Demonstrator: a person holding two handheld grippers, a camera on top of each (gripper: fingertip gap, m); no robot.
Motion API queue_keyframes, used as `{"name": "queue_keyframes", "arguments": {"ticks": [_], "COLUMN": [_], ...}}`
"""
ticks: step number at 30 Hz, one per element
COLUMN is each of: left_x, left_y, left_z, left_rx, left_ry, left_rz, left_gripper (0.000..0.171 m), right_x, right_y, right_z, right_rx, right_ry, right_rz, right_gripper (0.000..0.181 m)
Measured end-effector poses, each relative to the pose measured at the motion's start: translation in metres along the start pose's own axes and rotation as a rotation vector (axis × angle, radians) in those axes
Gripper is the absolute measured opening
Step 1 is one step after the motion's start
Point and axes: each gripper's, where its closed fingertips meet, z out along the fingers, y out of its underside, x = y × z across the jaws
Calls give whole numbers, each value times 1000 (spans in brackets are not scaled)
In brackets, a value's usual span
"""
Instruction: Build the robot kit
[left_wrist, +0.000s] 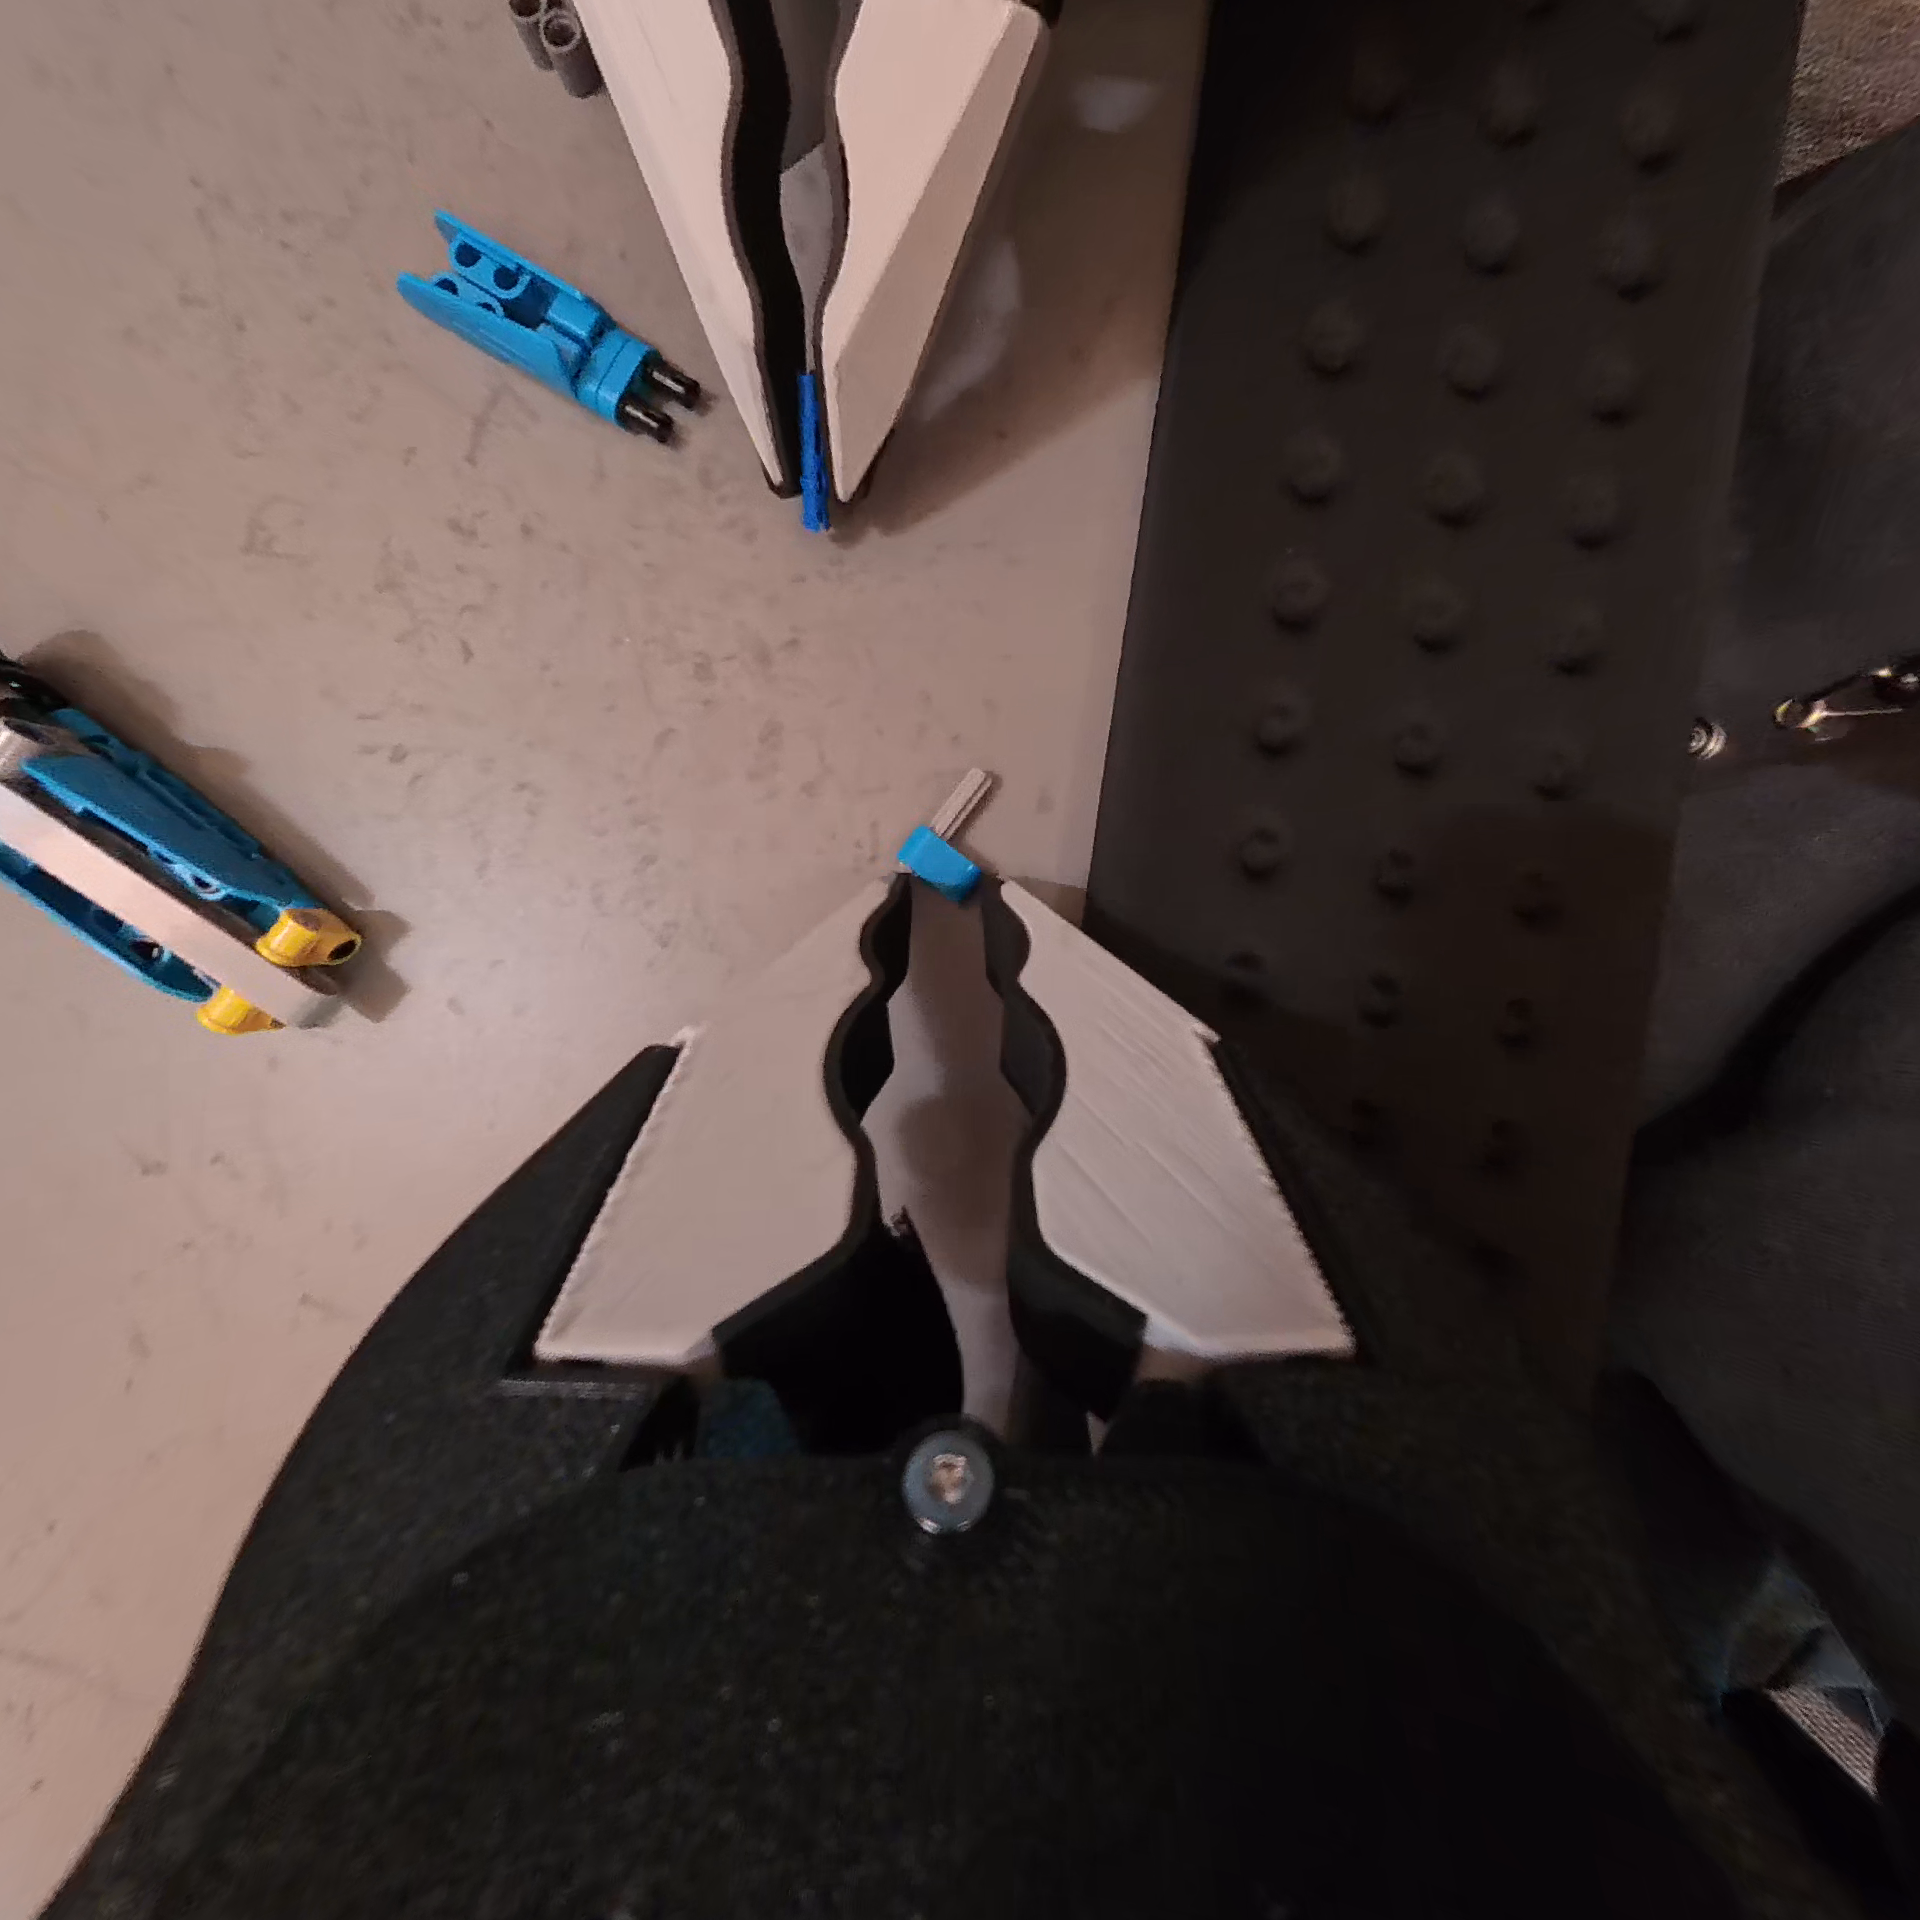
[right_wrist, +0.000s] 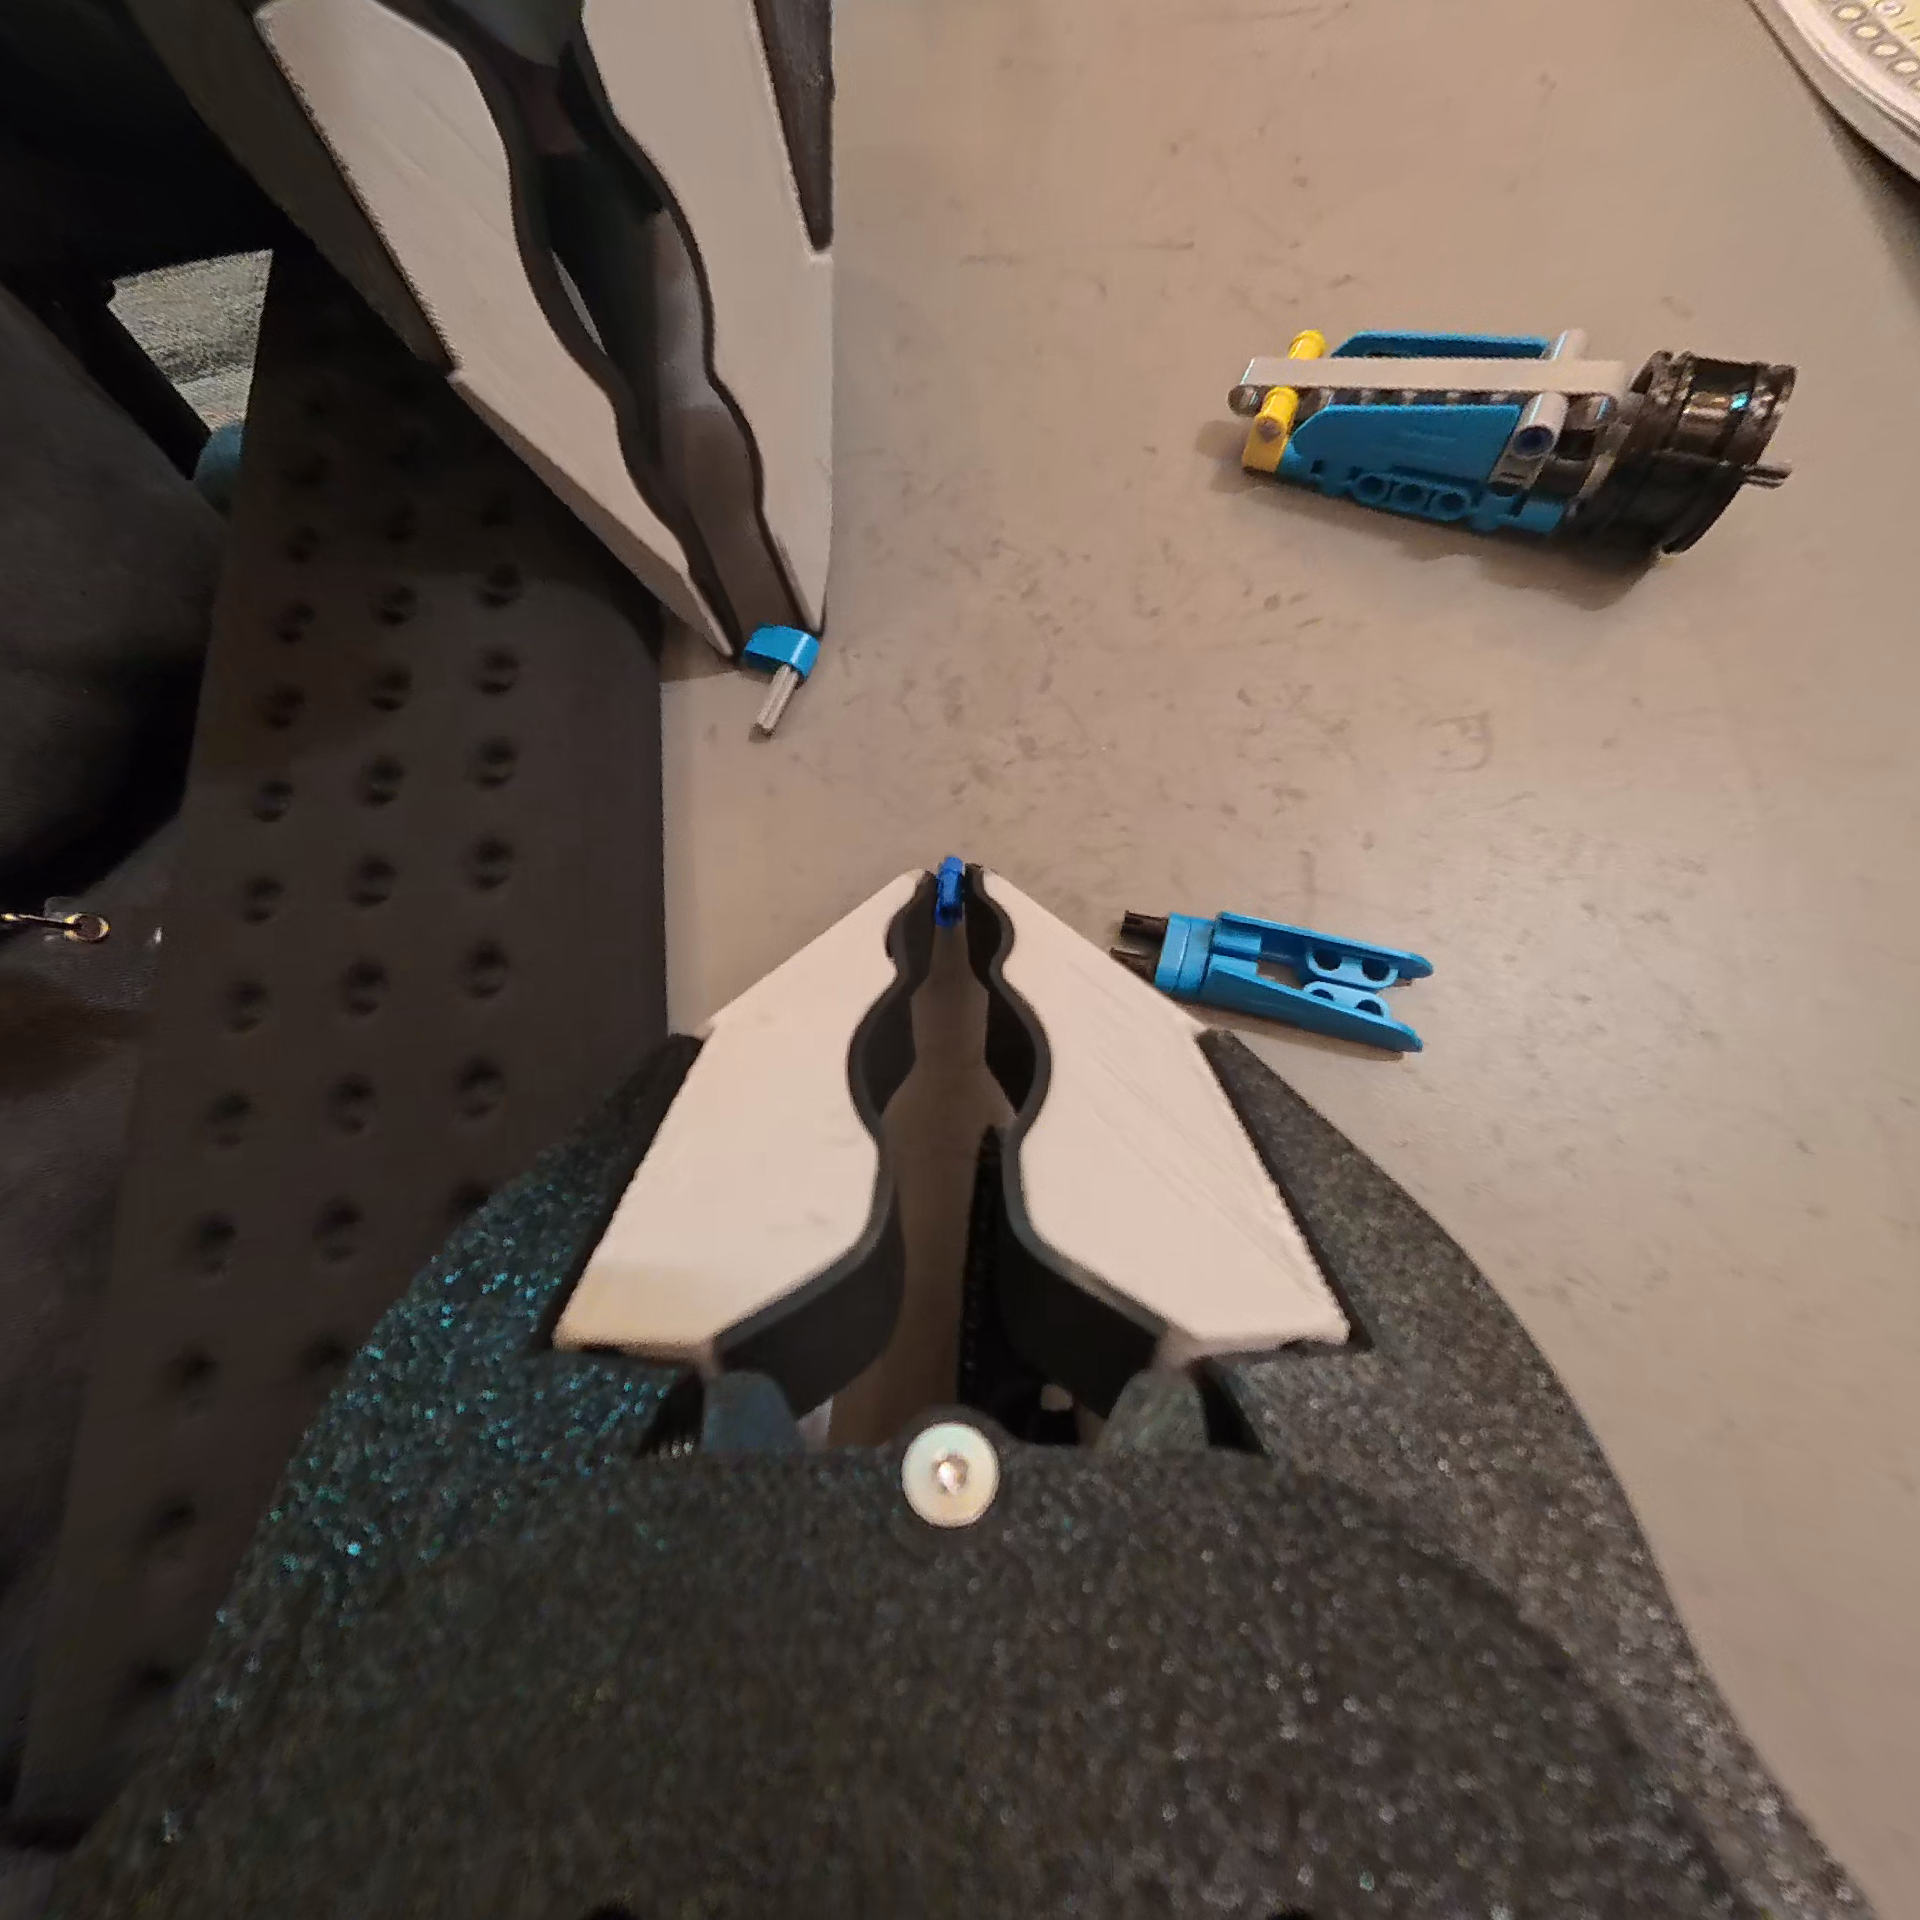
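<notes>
At the left of the left wrist view a blue-and-yellow assembly (left_wrist: 177, 883) and a blue forked piece (left_wrist: 520, 312) lie loose on the bench (left_wrist: 520, 675), while centre-frame the left tongs (left_wrist: 940, 883) pinch a blue connector with grey axle (left_wrist: 940, 860) and, above, the right tongs (left_wrist: 816, 488) clench a blue pin (left_wrist: 814, 457), tips facing.

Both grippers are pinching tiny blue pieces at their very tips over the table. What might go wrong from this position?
1. The right gripper holds its blue pin only by the fingertips; it may twist or pop out.
2. The left gripper holds the blue connector and grey axle beside the table edge; dropped, they might fall off.
</notes>
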Motion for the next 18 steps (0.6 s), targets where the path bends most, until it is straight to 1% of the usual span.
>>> {"name": "queue_keyframes", "arguments": {"ticks": [4, 7, 8, 9, 10, 13, 16, 18], "left_x": [-4, -6, -4, 0, 2, 9, 18, 14], "left_y": [0, 1, 2, 1, 0, -2, -11, -10], "left_z": [-4, -8, -8, -8, -8, -5, -4, -4], "left_rx": [5, 21, 17, 17, 23, 19, 66, 66], "left_ry": [-21, 20, 54, 90, 106, 138, 171, 146], "left_rz": [39, 70, 67, 65, 63, 56, 46, 43], "left_gripper": [24, 25, 20, 13, 10, 9, 9, 10], "right_x": [-1, -1, -1, -1, -1, 0, 0, -1], "right_y": [1, 1, 1, 1, 1, 1, 1, 1], "right_z": [1, 1, 1, 1, 1, 0, 0, 1], "right_rx": [-7, -4, -4, -5, -5, -1, 0, -3], "right_ry": [-3, -5, -6, -5, -5, -6, -9, -11], "right_rz": [-5, -4, -4, -4, -4, 2, 4, 2], "right_gripper": [5, 5, 5, 5, 5, 5, 5, 6]}}
